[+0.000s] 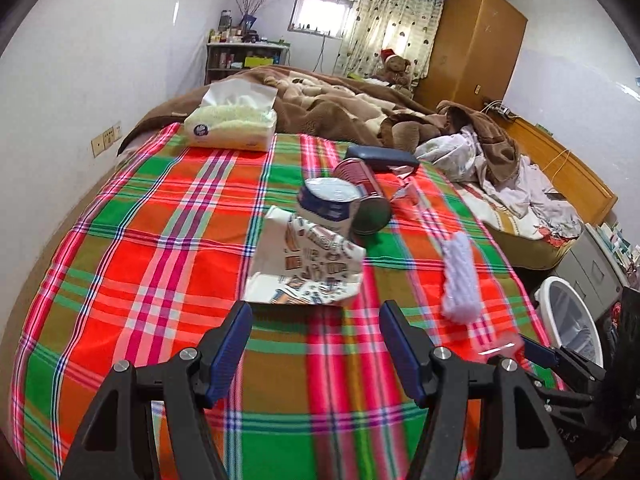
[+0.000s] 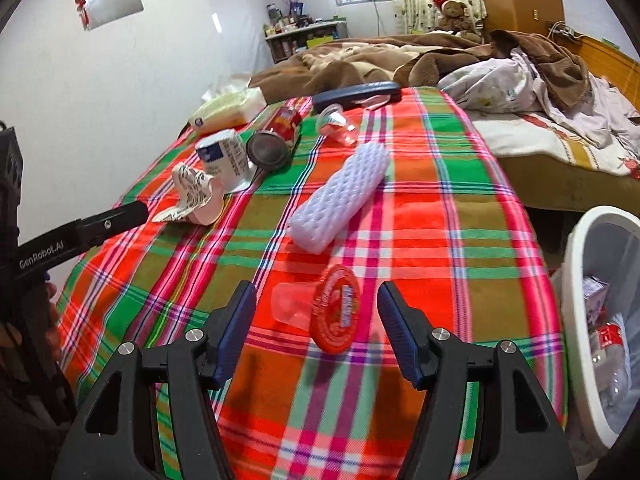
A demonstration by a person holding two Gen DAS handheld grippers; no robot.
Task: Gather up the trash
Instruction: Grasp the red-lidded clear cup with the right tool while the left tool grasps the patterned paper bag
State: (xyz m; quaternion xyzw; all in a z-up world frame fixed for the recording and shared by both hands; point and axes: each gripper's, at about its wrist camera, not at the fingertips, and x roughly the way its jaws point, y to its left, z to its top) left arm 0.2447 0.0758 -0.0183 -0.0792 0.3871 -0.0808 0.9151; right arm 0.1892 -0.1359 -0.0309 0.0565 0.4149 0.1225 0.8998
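A crumpled printed paper cup (image 1: 308, 270) lies on the plaid bedspread (image 1: 160, 240), just ahead of my left gripper (image 1: 316, 340), which is open with nothing between its pads. Behind the paper cup stand a white and blue tub (image 1: 330, 204) and a red can (image 1: 364, 196) lying on its side. My right gripper (image 2: 318, 320) is open around a clear plastic cup with a red lid (image 2: 334, 308). The cup lies on its side and the pads do not touch it. A white foam strip (image 2: 340, 196) lies further up the bed.
A white trash bin (image 2: 580, 248) holding bottles and a carton stands off the bed's right edge. A tissue pack (image 1: 232, 124), a dark blue case (image 1: 384, 158), another clear cup (image 2: 336, 126) and a brown blanket (image 1: 328, 100) lie further back. A wall runs along the left.
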